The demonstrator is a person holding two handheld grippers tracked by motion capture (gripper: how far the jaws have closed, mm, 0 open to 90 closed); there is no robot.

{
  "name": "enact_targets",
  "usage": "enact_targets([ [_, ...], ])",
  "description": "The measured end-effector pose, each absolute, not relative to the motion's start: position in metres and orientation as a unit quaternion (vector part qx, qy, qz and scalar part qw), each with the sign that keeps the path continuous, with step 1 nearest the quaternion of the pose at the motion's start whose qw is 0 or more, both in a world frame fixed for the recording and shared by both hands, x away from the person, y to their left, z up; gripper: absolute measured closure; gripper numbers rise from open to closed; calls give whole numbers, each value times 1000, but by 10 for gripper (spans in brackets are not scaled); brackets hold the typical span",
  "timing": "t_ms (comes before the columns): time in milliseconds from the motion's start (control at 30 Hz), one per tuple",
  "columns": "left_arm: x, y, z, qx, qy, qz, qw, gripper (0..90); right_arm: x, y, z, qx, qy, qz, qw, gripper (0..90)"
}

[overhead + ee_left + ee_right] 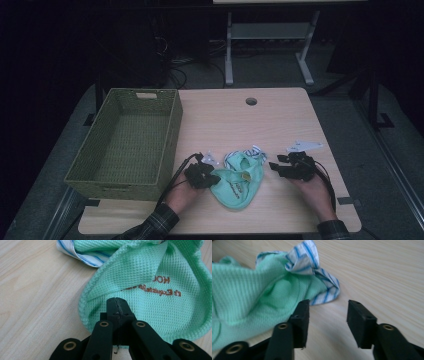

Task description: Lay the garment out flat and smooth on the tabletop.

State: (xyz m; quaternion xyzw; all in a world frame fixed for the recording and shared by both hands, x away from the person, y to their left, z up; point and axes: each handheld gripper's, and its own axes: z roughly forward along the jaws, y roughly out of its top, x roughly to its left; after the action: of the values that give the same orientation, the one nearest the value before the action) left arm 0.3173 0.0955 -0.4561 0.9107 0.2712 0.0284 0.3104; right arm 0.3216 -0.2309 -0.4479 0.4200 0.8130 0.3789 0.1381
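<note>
Your left gripper (117, 305) sits closest to the lens in the left gripper view: its two black jaws are pressed together with no gap between them, and their tips lie against the mint-green cloth (160, 290). The pads overlap the rolled hem at the cloth's near edge, but you cannot tell from this angle whether any fabric is pinched between them. Brown lettering runs across the green knit just beyond the jaw tips, and a blue-and-white striped lining (75, 252) shows at the cloth's far edge.

Your right gripper (328, 315) has its jaws parted, with bare wood between them and nothing held. They stand just beside the cloth's striped corner (322, 287), apart from it, and the green knit (249, 297) spreads away to the side of one jaw.

From the high view, the cloth (239, 179) lies crumpled on the wooden table (280, 125), just beside the woven green basket (125, 145), on the side facing your right hand. Your left gripper (201, 175) lies between the basket and the cloth, touching the cloth's edge. Your right gripper (295, 166) is on the cloth's other side, near it and not in contact. A small pale plate (305, 146) lies on the table just beyond that gripper, farther from the cloth.
</note>
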Motion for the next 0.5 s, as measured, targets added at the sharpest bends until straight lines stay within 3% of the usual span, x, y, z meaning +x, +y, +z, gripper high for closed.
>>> enact_targets([
  [67,317,95,-456,911,271,29,310,897,330,-227,-448,414,811,392,131,626],
  [300,317,95,-456,912,269,31,308,898,346,-218,-450,412,815,390,120,697],
  [500,317,95,-456,912,269,32,308,898,355,-211,-451,414,813,394,106,700],
])
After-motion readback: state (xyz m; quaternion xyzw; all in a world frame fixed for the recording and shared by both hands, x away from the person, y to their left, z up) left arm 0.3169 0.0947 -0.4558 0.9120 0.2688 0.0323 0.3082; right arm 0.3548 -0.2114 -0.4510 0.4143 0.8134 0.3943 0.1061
